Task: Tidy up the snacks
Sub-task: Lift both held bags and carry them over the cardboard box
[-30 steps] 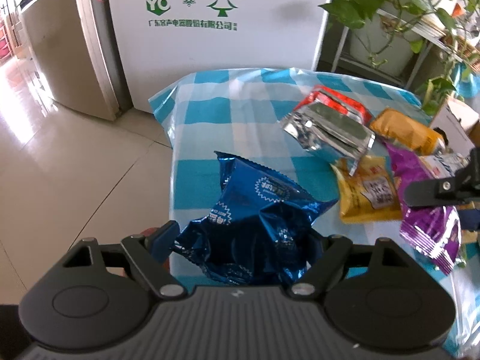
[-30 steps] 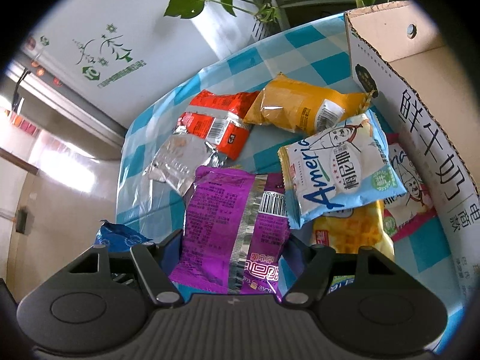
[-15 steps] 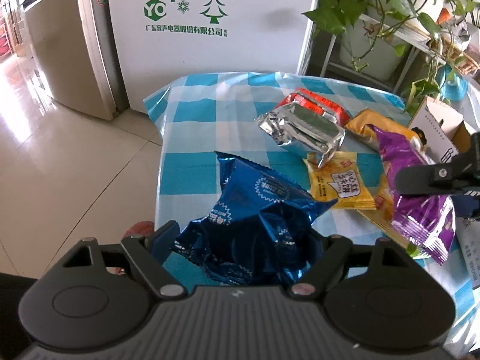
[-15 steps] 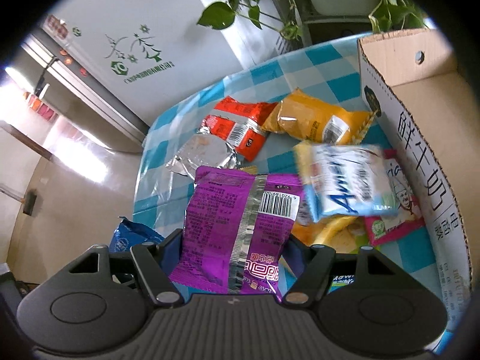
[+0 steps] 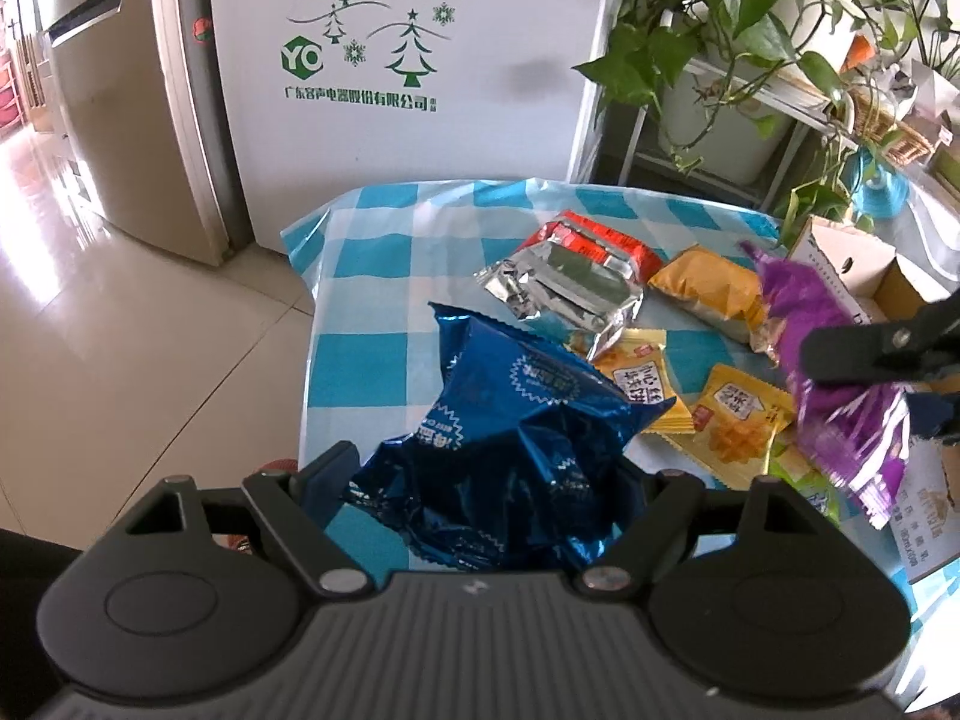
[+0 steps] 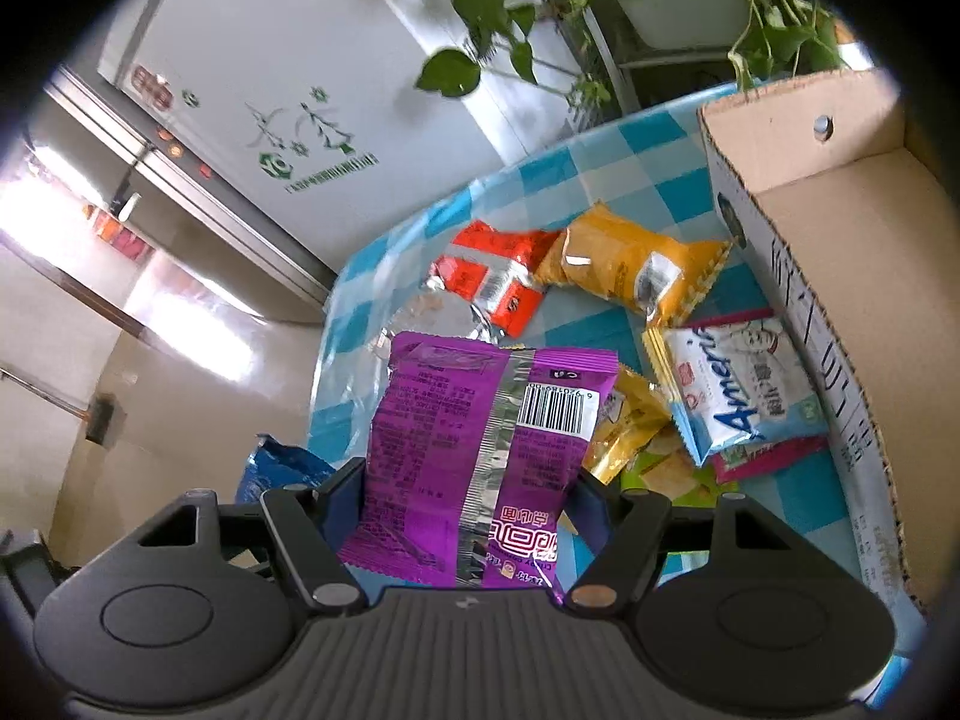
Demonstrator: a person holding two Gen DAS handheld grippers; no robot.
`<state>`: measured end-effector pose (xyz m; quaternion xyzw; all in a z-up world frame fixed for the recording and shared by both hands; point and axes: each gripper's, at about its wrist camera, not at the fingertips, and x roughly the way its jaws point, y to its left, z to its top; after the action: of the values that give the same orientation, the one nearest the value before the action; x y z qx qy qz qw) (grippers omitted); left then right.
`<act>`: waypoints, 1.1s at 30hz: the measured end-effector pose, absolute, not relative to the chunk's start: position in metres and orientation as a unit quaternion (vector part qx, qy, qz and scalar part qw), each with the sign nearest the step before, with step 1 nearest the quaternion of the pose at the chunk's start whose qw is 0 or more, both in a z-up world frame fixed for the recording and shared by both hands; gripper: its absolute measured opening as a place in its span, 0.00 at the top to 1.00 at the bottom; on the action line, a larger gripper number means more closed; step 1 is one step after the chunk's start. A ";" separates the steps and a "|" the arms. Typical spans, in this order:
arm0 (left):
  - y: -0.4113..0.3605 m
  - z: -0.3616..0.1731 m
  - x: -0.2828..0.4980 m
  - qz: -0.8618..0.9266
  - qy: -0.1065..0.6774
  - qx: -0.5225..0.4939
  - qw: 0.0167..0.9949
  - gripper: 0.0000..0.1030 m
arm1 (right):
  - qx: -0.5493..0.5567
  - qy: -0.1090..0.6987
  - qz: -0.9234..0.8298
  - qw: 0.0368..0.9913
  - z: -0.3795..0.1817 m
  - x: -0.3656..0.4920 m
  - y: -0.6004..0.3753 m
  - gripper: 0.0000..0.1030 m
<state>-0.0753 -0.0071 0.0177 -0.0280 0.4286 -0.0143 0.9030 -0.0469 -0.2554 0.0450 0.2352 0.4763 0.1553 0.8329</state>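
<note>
1. The left gripper was clamped on a crinkled dark blue foil snack bag, its two black fingers pressing the bag's lower sides, with the bag held up above the near edge of the table.
2. The right gripper was clamped on a purple plastic snack packet with a silver back seam and a barcode; the packet stood upright between the fingers, clear of the table.
3. In the left wrist view the same purple packet hung at the right, pinched by the other tool's black finger.
4. Both packets were held over a table covered with a blue-and-white checked plastic cloth.
5. On the cloth lay a silver foil pouch resting partly on a red packet, with an orange-yellow pillow packet just beside them.
6. Nearer lay two small yellow biscuit sachets and a light blue and white packet printed with "Ameri", which overlapped a pink-edged packet.
7. An open brown cardboard box with printed white sides stood at the right edge of the table, touching the pile.
8. Behind the table stood a white appliance with green tree graphics and trailing green houseplants.
</note>
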 end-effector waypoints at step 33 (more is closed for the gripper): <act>-0.128 0.072 -0.070 -0.134 0.395 -0.026 0.909 0.20 | 0.264 0.393 0.015 0.880 0.092 -0.089 -0.376 0.26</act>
<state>-0.0703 -0.1281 0.0718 -0.0261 0.3945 -0.1343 0.9086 -0.0888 -0.3764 0.0924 0.2643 0.3935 0.0146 0.8804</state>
